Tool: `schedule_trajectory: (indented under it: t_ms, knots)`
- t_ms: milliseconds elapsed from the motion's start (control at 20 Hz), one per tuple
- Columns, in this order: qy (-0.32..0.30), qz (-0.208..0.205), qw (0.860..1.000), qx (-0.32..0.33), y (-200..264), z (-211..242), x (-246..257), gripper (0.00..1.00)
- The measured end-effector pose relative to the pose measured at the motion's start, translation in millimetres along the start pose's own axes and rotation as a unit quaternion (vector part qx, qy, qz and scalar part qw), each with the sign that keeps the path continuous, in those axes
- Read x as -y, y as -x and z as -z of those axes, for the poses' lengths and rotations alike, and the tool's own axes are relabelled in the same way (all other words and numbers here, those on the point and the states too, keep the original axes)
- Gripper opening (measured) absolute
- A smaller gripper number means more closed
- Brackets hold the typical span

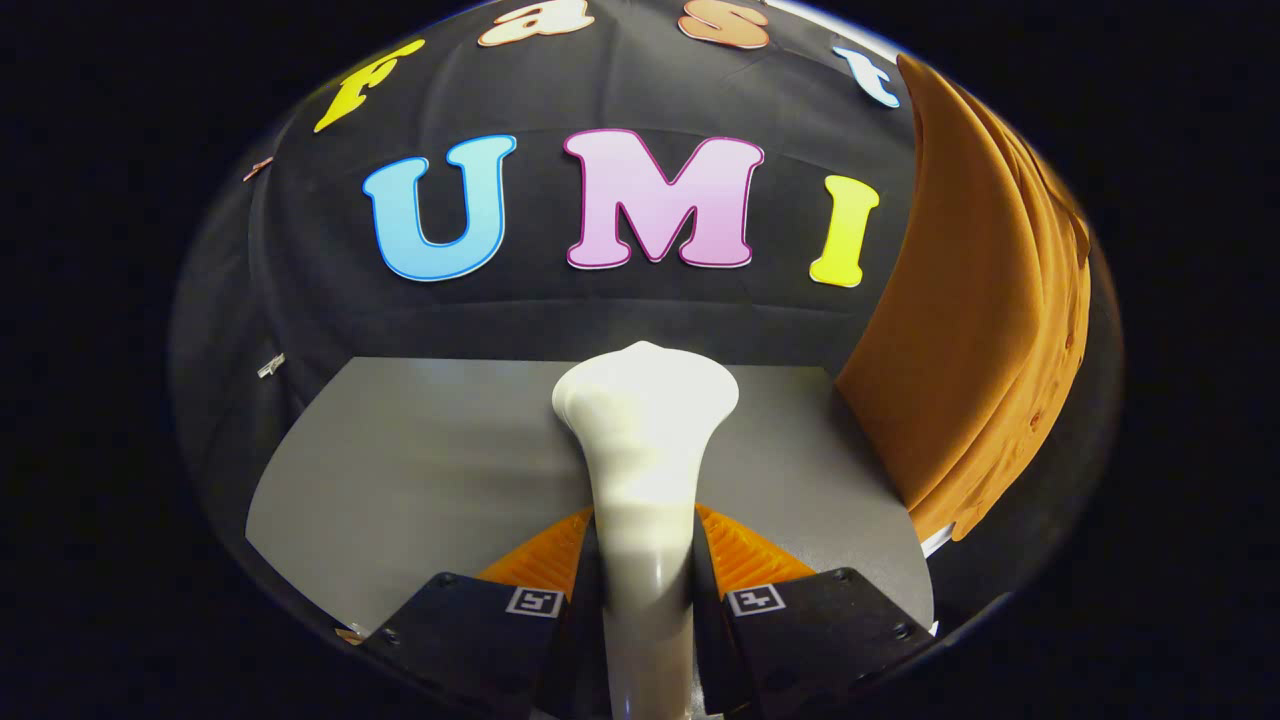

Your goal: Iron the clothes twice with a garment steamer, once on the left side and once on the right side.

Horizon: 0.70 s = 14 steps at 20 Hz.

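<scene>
Steamer (645, 430) clamped btwn gripper (646, 545) fingers.

Readable text: we find none to report on the steamer (645, 450), the bench (420, 470) or the hanging orange garment (960, 330).
Marker tags: we see one small square coded tag on each finger (533, 601) of the gripper (645, 560); they carry patterns, not words.
</scene>
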<state>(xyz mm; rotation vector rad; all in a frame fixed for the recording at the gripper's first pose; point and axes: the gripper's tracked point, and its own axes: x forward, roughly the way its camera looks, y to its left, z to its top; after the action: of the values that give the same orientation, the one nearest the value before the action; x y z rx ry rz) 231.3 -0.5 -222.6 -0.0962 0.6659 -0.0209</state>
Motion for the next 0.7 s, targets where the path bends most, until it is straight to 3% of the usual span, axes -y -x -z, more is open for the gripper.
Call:
schedule_trajectory:
  t_ms: [450, 700]
  knots:
    - [0.006, -0.014, 0.996, 0.085, 63.9, -26.7, -6.1, 0.44]
    - [-0.007, -0.001, 0.993, 0.116, 104.2, -27.1, -5.5, 0.44]
